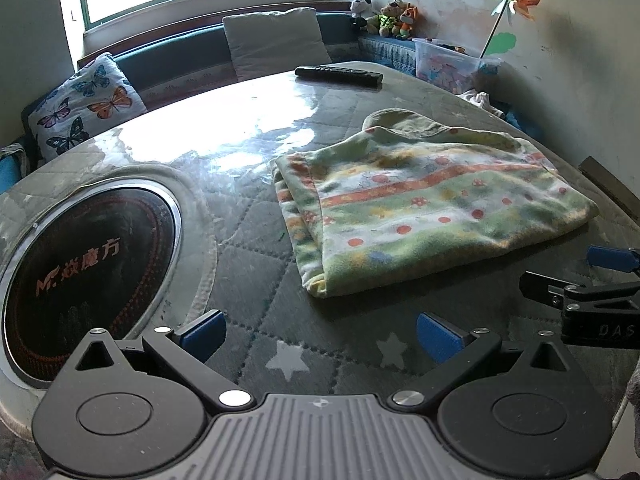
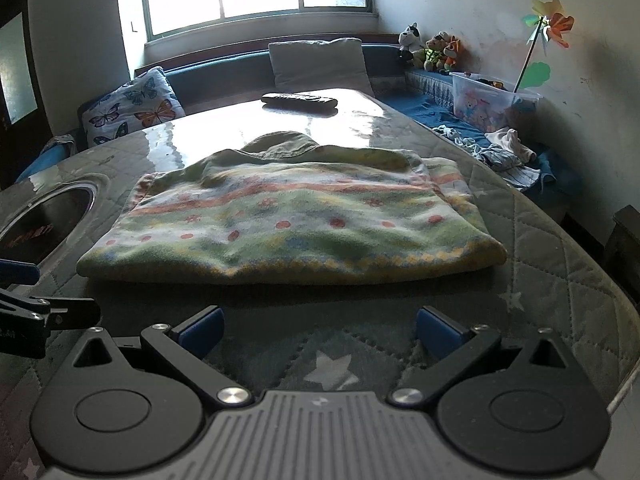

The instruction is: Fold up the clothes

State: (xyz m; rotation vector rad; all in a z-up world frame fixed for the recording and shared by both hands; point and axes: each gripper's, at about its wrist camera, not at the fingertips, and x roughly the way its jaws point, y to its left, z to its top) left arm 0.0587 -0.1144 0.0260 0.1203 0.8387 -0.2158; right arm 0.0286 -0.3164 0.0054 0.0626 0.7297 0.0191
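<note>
A folded fleece garment, green and white with orange stripes and red dots, lies flat on the quilted table cover. In the right wrist view the garment sits straight ahead of my right gripper, which is open with blue pads and holds nothing. My left gripper is also open and empty, standing near the garment's front left corner. In the left wrist view, the right gripper shows at the right edge. The left gripper's blue fingertip shows at the left edge of the right wrist view.
A round black induction hob is set into the table at the left. A black remote lies at the far side. Cushions, soft toys, a plastic box and loose clothes line the bench behind and to the right.
</note>
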